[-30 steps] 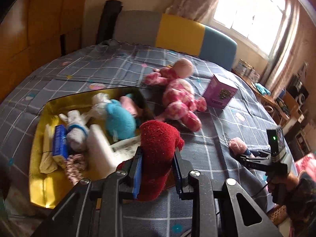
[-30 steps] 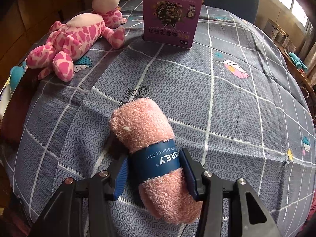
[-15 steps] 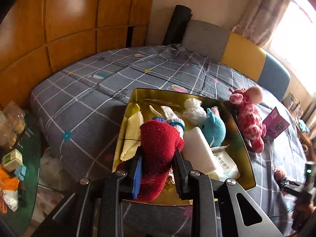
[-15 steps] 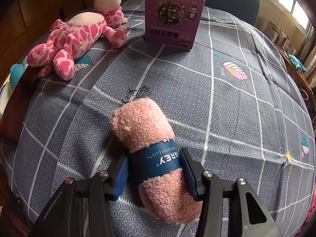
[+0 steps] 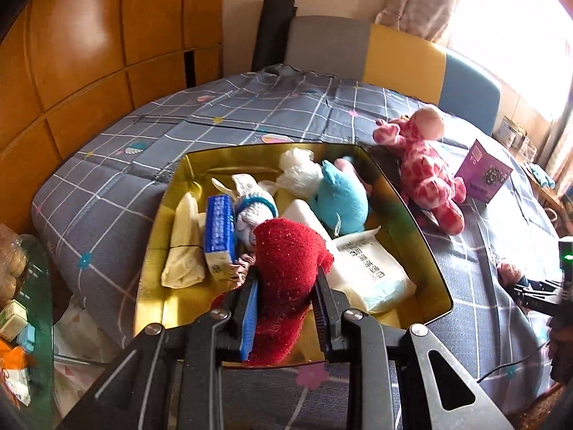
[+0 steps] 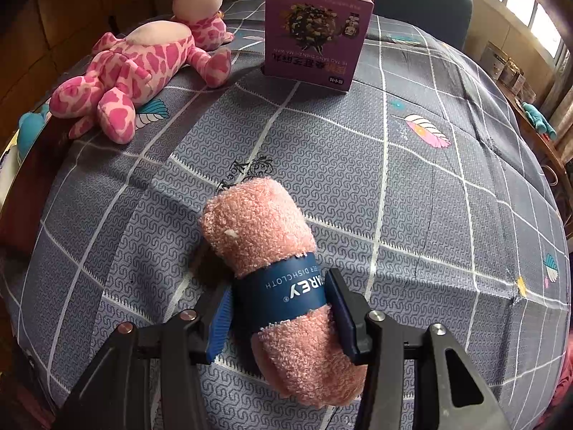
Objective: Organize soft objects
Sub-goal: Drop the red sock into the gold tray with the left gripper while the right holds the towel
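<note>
My left gripper (image 5: 286, 283) is shut on a red fuzzy cloth (image 5: 286, 261) and holds it over the near end of a gold tray (image 5: 412, 211) on the bed. The tray holds a blue plush (image 5: 340, 200), a white knitted bunny (image 5: 250, 204), a blue tissue pack (image 5: 218, 229), a cream cloth (image 5: 184, 240) and a white wipes pack (image 5: 369, 272). My right gripper (image 6: 279, 297) is shut on a rolled pink dishcloth (image 6: 261, 229) with a blue paper band, resting on the bedspread. A pink spotted plush (image 6: 132, 68) lies left of it, also in the left wrist view (image 5: 426, 172).
A purple box (image 6: 315, 36) stands on the grey checked bedspread (image 6: 429, 197) behind the dishcloth; it also shows in the left wrist view (image 5: 483, 172). Wooden wall panels (image 5: 89, 46) run along the left. A glass side table (image 5: 21, 322) with small items sits low left.
My left gripper has swung left and back over the tray with the red cloth, then moved in closer to it. My right gripper stays still on the pink dishcloth.
</note>
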{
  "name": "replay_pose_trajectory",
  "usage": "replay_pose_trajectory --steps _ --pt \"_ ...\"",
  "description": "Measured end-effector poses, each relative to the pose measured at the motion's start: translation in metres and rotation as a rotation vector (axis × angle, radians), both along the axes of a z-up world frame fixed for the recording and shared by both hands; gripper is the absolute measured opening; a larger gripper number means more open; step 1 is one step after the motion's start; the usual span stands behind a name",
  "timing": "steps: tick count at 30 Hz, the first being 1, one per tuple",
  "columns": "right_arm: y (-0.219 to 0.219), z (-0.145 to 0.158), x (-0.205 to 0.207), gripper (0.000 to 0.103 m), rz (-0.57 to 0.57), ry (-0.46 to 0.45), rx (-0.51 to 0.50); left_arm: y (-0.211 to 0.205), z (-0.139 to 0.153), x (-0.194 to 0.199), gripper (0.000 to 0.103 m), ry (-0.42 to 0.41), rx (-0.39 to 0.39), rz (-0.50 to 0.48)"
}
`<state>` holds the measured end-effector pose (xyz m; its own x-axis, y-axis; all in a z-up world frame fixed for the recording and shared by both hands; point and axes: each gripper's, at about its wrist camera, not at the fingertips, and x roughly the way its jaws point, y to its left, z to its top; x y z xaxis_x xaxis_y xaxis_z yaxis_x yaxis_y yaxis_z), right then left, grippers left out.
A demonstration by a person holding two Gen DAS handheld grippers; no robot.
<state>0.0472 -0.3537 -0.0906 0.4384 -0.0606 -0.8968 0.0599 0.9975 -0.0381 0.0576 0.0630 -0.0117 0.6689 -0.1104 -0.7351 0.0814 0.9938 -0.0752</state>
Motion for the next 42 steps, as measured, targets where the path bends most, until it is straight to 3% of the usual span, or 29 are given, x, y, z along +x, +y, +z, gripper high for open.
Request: replay_pose_trajectory --steps 10,19,27,32,37,42 --pt "0.0 0.0 -0.001 0.05 0.0 -0.002 -0.002 -0.005 -0.015 0.015 0.028 0.05 0.003 -0.013" --pt "0.0 0.0 0.0 0.05 -0.001 -0.002 -0.003 0.006 -0.05 0.065 0.028 0.167 0.0 0.037" --pt "0.0 0.0 0.0 0.05 -0.001 -0.002 -0.003 0.01 -0.053 0.09 0.031 0.148 0.006 0.065" --pt "0.0 0.0 -0.001 0.05 -0.001 -0.002 -0.003 0.012 -0.052 0.083 0.033 0.13 0.018 0.058" --pt "0.0 0.0 -0.001 0.05 -0.002 -0.003 -0.003 0.009 -0.051 0.071 0.048 0.112 0.031 0.059" --pt "0.0 0.0 -0.001 0.05 -0.003 -0.003 -0.003 0.01 -0.048 0.059 0.049 0.092 0.038 0.066"
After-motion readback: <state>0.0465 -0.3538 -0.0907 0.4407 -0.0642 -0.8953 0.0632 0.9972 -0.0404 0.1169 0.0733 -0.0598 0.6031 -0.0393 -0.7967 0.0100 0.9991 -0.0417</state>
